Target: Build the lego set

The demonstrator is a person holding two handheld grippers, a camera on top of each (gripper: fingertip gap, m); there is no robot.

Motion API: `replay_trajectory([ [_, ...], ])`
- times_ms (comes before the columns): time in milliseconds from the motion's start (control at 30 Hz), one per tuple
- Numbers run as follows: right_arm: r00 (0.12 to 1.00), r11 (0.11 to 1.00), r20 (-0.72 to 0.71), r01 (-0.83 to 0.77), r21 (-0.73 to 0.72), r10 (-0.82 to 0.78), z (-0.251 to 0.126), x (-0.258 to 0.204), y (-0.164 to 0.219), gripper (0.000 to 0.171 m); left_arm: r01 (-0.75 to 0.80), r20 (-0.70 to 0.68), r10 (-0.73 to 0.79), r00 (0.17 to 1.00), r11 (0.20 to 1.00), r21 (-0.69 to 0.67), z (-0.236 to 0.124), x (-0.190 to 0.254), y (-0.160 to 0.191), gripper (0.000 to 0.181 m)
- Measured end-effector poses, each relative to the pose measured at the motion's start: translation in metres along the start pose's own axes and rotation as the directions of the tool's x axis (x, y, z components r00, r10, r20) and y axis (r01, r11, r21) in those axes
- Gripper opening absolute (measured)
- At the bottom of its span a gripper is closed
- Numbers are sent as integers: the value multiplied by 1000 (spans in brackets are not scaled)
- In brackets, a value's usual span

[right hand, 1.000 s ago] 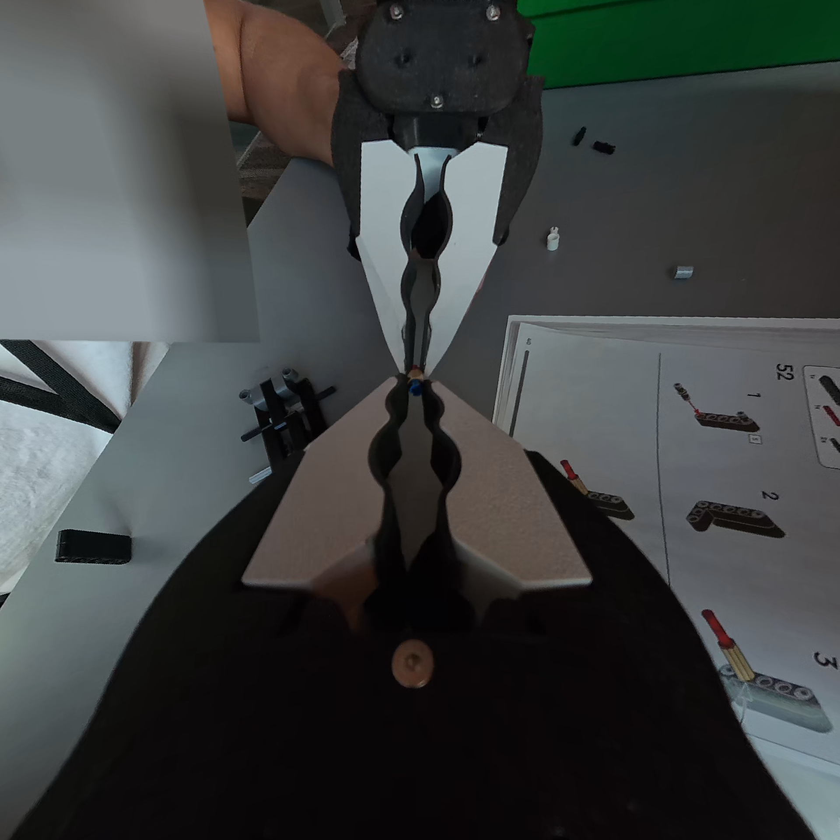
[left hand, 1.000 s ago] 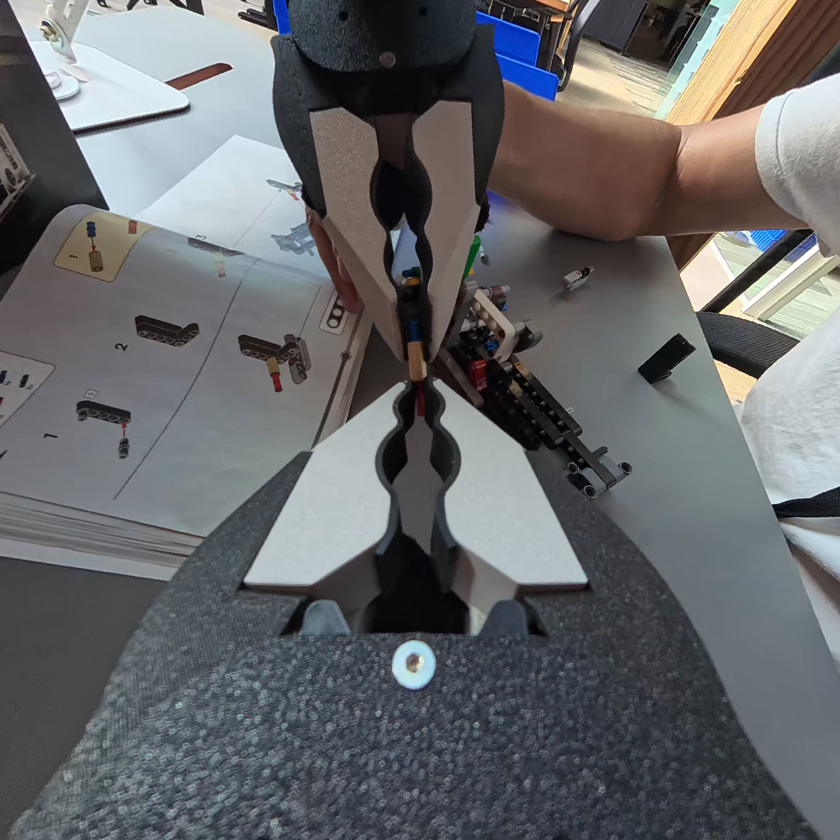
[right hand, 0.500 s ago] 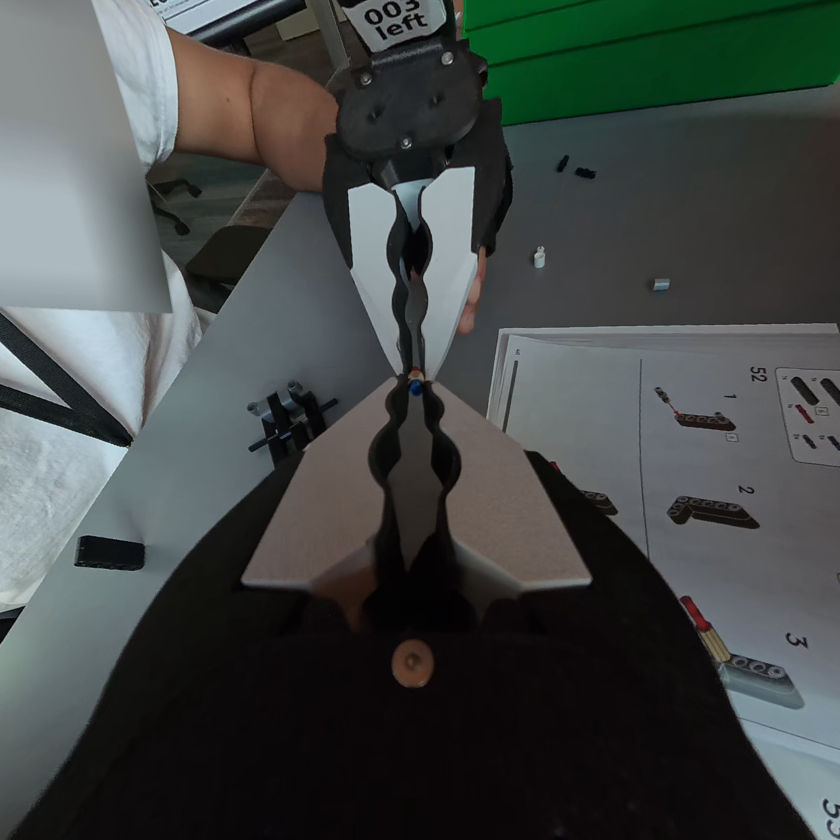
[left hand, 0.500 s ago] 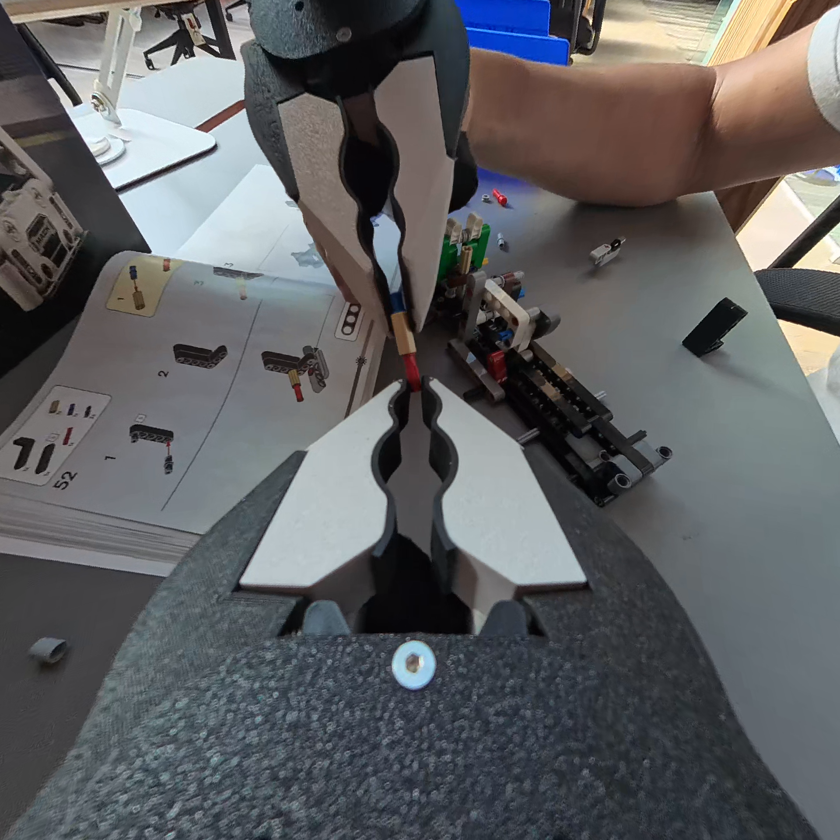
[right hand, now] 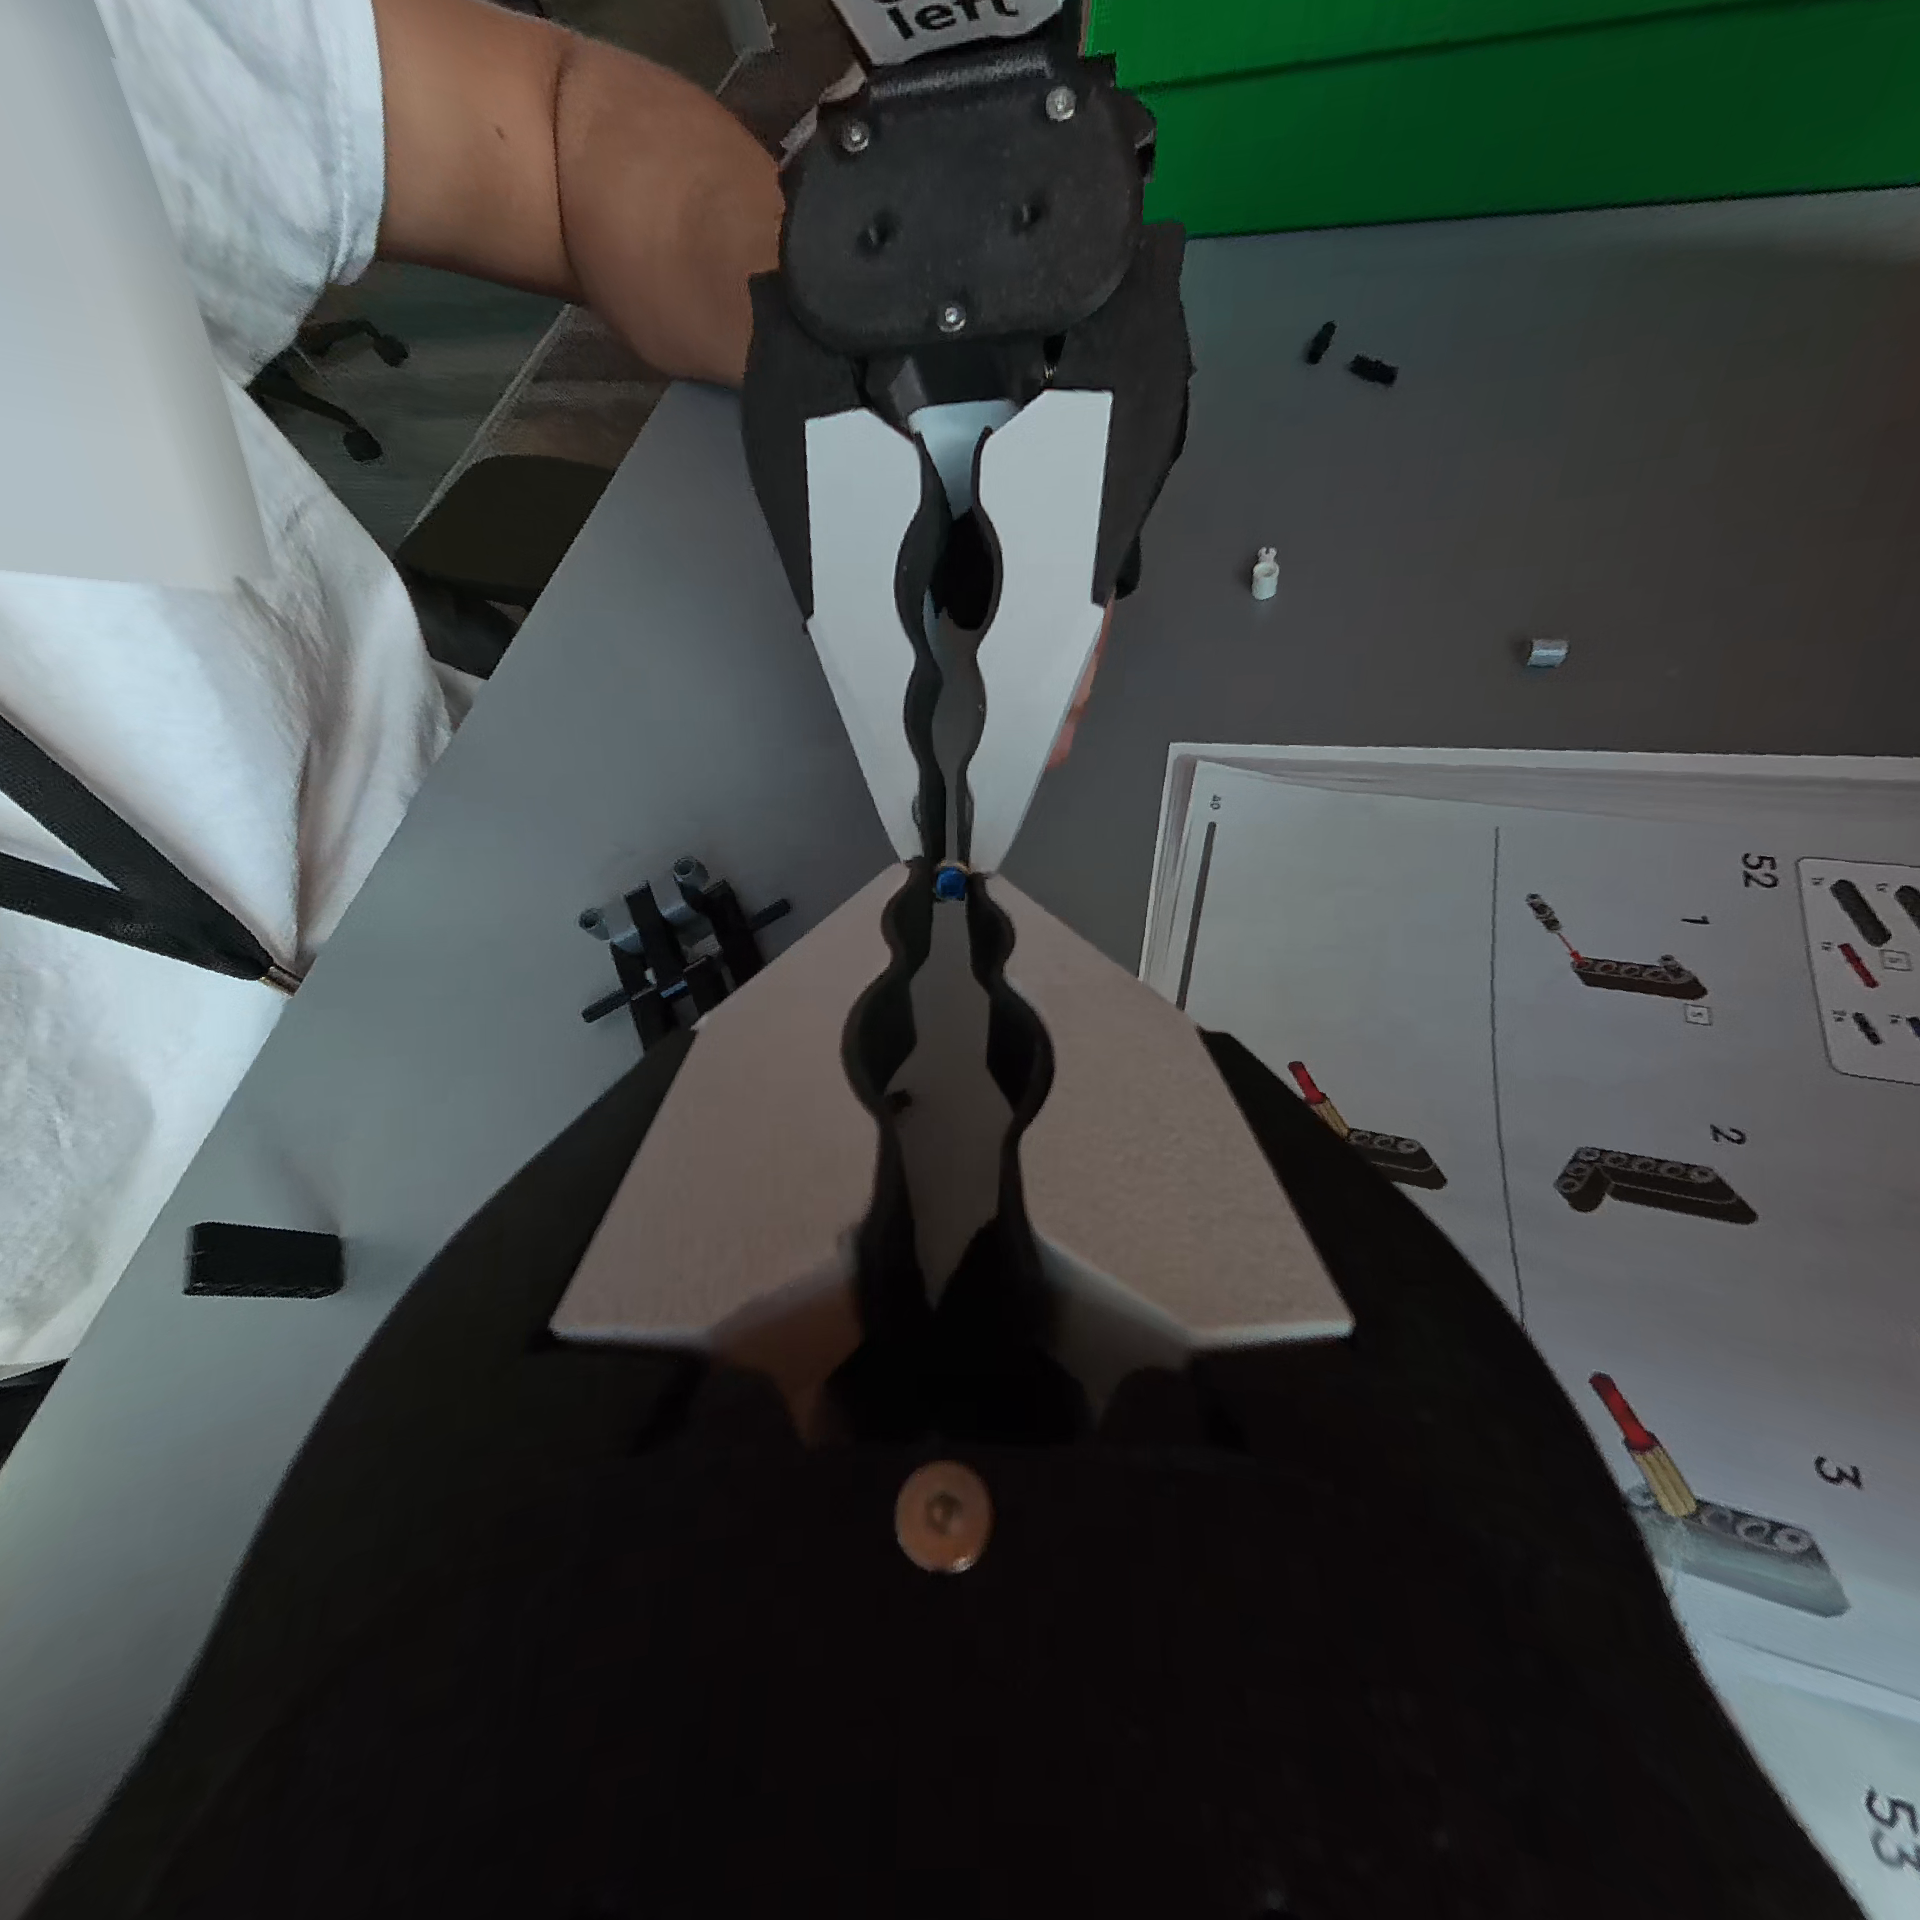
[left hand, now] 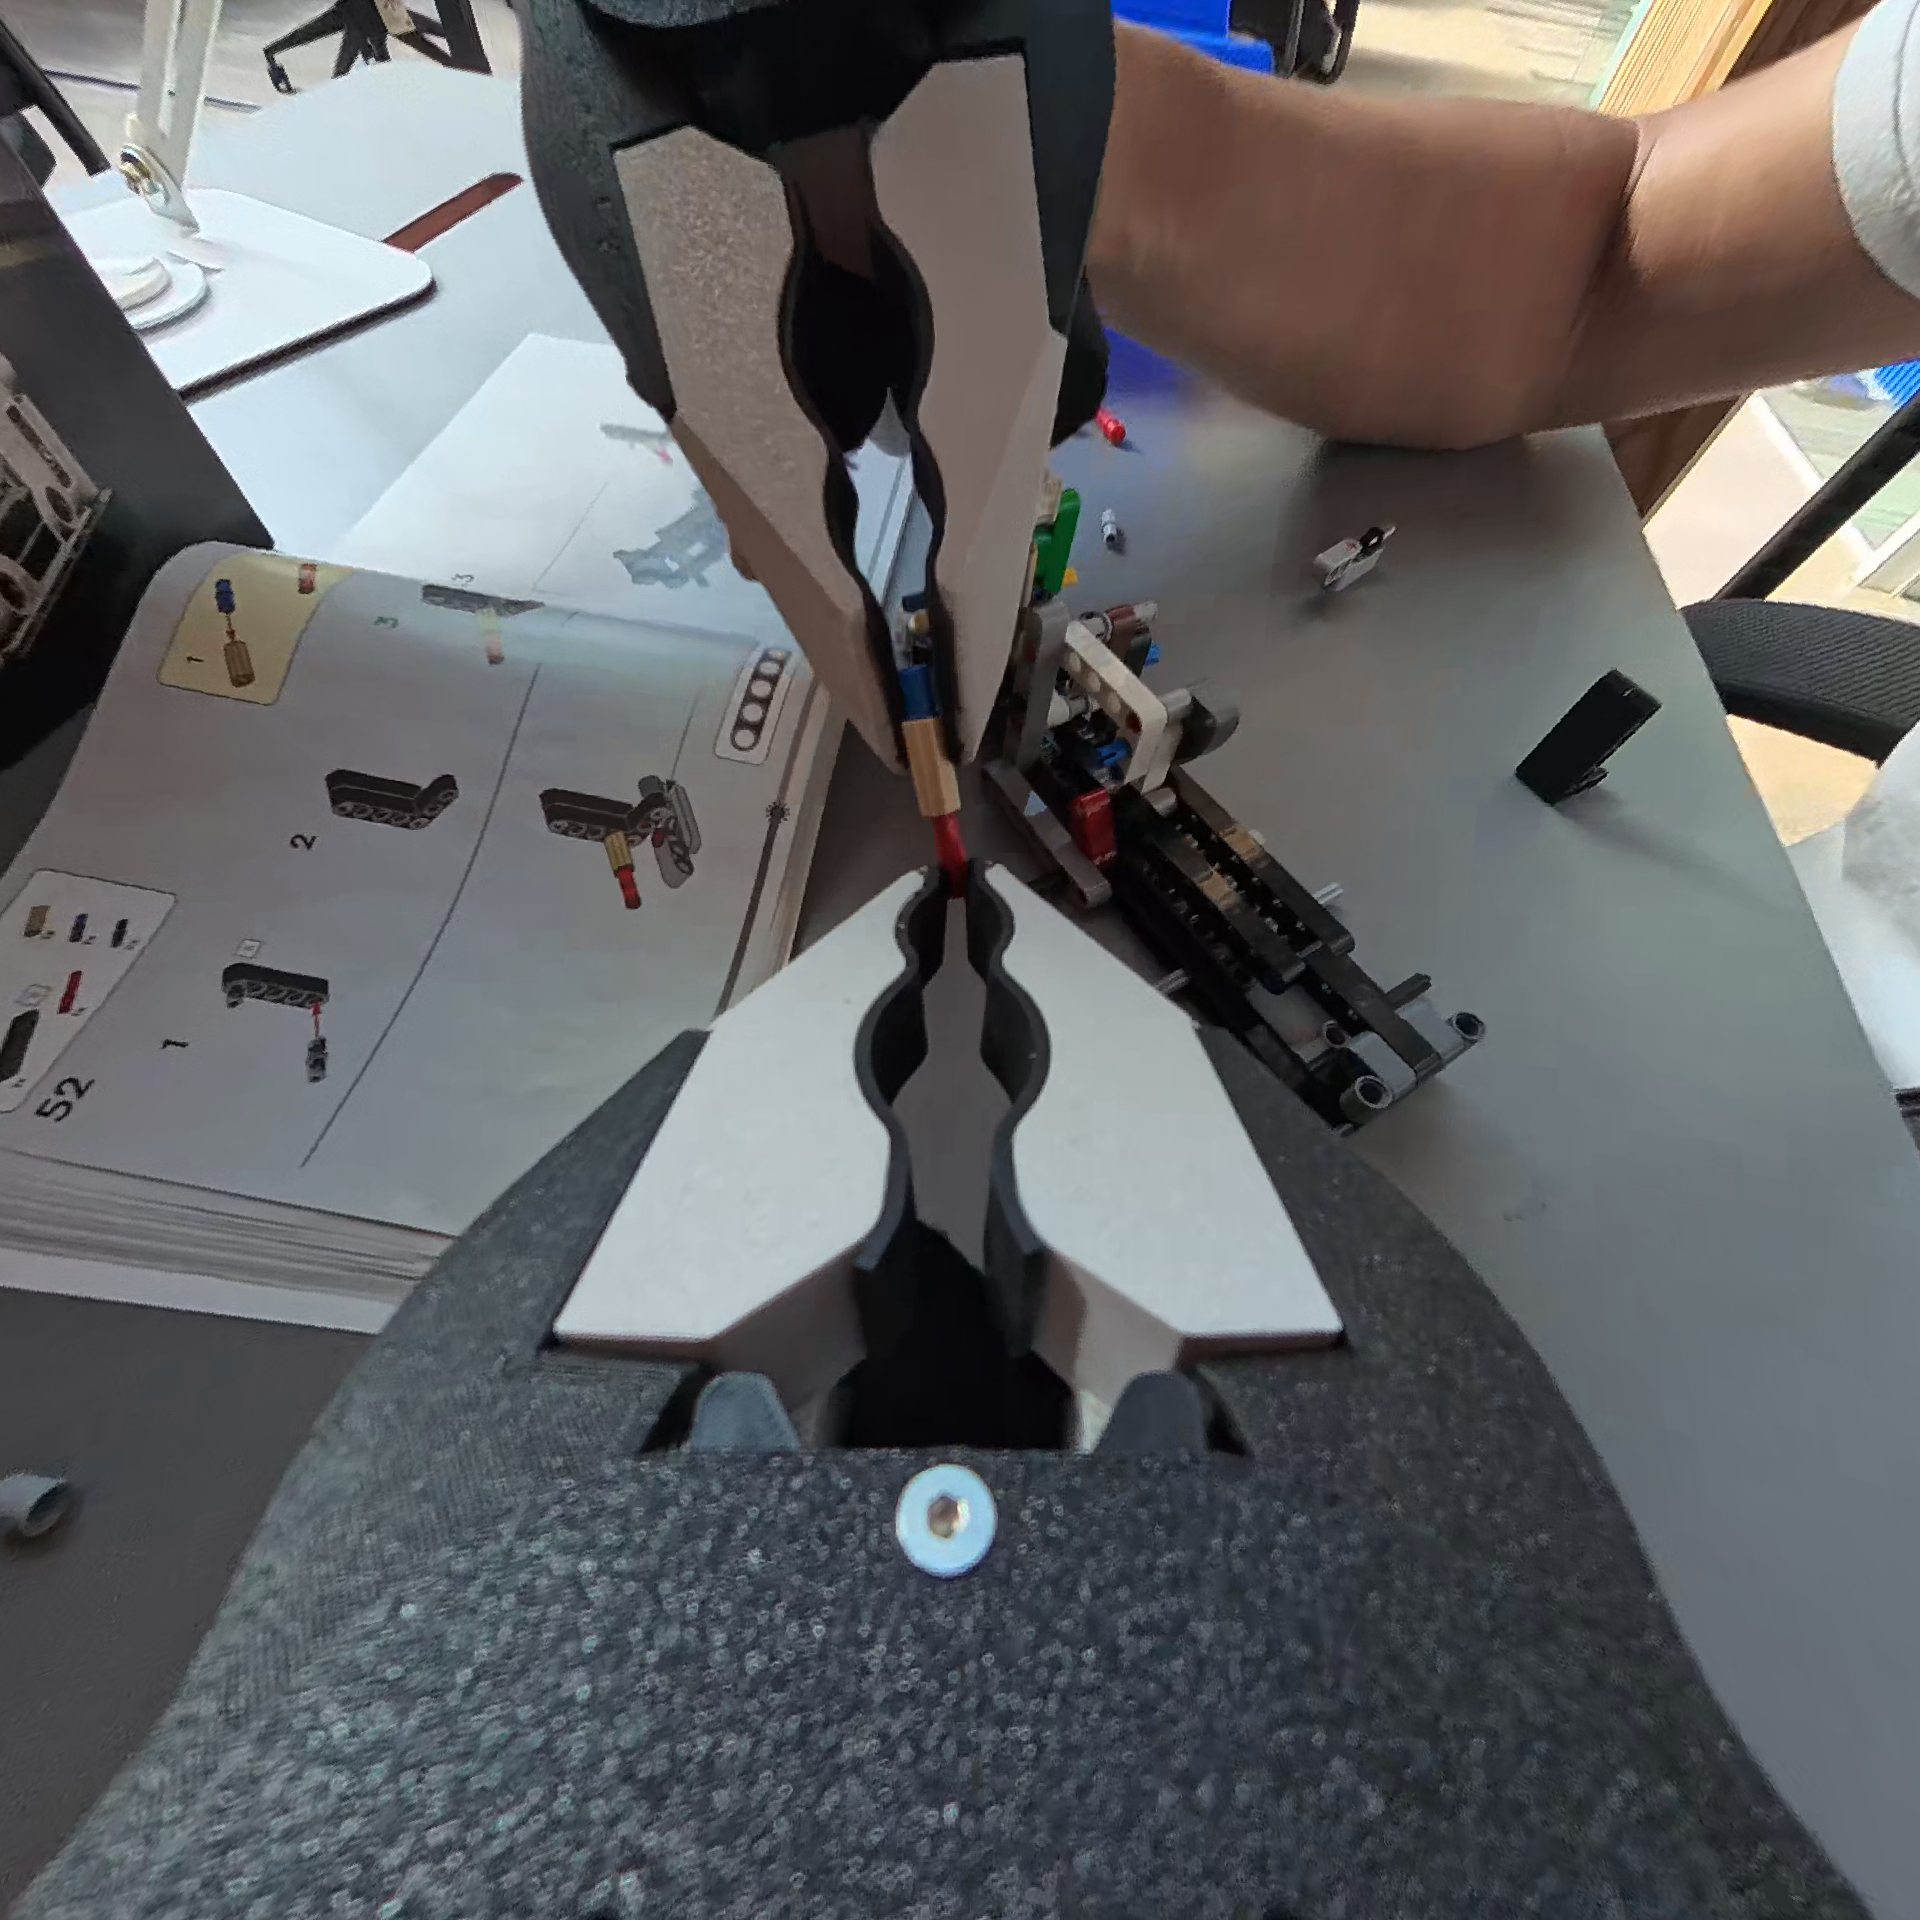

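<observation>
In the left wrist view, the left gripper (left hand: pixel 951 883) clamps the red axle (left hand: pixel 949 844); the far right gripper (left hand: pixel 928 727) clamps the tan sleeve (left hand: pixel 928 769). In the right wrist view, a blue pin (right hand: pixel 948 883) shows between the closed tips. Both should push straight along the axle, not twist.

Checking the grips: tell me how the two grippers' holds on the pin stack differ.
The left gripper pinches the red axle at the bottom end; the right gripper clamps the tan sleeve and blue pin at the top. Both are shut and meet tip to tip above the table.
</observation>
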State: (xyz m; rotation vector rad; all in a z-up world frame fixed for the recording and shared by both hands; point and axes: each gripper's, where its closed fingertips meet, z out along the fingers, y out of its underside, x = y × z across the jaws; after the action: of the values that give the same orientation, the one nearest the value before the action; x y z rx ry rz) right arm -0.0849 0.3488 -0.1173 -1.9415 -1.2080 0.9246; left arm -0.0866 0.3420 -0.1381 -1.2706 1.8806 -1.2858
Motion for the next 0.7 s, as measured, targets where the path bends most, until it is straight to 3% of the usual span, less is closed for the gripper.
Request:
replay_trajectory([
  [67, 999, 1000, -51, 2, -21, -3, -10, -3, -2, 8, 19, -10, -19, 1000, 999, 34, -6, 1, -9, 2],
  [133, 992, 1000, -127, -3, -3, 2, -26, -6, -6, 24, 26, -1, -26, 1000, 998, 56, -10, 1, -14, 3],
  [267, 940, 998, -335, -61, 4, 59, -69, -16, 14, 24, 12, 52, -14, 999, 999, 33, -9, -4, -12, 3],
  [400, 888, 977, -422, -116, 177, 182, -103, -47, 34, 23, 5, 70, -5, 998, 1000, 1, -2, -7, 0, 3],
  [600, 851, 870, -456, -2, 493, 260, -144, -68, 39, 13, 23, 56, -20, 998, 998, -63, 10, -9, 10, 3],
  [700, 846, 880, -458, -30, 473, 275, -143, -65, 47, 12, 7, 69, 0, 998, 994, -106, 14, -9, 15, 3],
])
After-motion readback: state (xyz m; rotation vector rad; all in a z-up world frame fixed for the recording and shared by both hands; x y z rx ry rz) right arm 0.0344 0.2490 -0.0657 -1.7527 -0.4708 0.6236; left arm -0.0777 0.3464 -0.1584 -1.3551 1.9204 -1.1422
